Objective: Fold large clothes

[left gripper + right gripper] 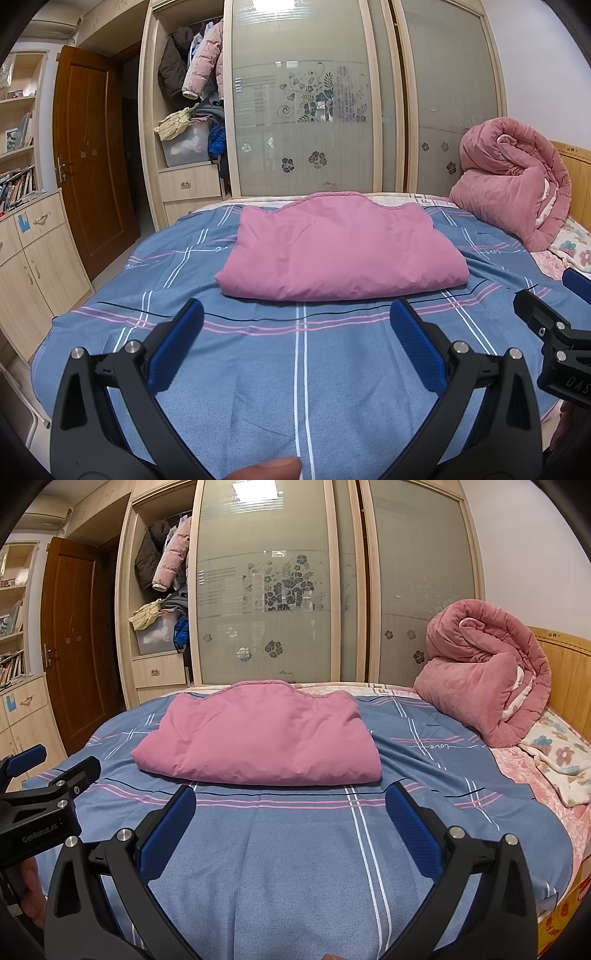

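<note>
Both the left gripper (295, 325) and right gripper (290, 812) hover with jaws released; the folded pink garment (340, 247) lies at 12 o'clock on the bed (258, 369), its far edge hidden.

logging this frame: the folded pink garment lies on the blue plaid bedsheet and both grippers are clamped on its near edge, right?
Not clamped: both wrist views show the left gripper and right gripper open, short of the folded pink garment, which does lie on the blue plaid bedsheet.

"GenRobot.AI" reads in pale letters along the black body of the left tongs (40, 771), seen from the right wrist. On the right tongs (550, 295), the left wrist catches only "DAS", cut off at the frame edge. The blue checked bedsheet (295, 849) carries a cursive "love", upside down from here.
</note>
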{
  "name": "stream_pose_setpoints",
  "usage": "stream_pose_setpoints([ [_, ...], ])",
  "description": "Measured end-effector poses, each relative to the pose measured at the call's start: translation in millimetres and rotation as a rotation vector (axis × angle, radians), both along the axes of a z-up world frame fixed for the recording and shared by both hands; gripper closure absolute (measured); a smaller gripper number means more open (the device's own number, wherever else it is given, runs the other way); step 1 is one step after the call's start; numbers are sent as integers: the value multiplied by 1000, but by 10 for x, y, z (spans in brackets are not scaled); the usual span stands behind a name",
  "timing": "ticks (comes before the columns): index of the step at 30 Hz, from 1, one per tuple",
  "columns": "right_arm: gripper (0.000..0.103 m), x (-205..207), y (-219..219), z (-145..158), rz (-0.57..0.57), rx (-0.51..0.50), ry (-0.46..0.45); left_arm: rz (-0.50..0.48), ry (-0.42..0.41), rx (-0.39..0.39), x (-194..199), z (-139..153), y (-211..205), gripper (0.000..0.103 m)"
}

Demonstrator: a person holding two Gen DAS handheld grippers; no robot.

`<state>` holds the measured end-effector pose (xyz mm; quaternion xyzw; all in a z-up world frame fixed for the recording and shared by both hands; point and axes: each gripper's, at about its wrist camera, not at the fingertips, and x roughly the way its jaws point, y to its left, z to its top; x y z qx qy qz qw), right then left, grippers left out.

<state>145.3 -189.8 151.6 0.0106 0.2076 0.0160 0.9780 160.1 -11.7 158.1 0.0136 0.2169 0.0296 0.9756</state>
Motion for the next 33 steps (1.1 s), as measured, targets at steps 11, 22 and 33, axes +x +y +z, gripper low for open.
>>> stream_pose_setpoints([
  [11, 1, 11, 6, 4, 2, -1, 3, -1, -1, 2, -7, 0, 6, 2],
  [22, 1, 16, 13, -5, 5, -3, 3, -7, 1, 0, -17, -16, 3, 2],
  [33, 1, 13, 14, -11, 7, -3, 4, -10, 0, 5, -17, -21, -4, 2],
])
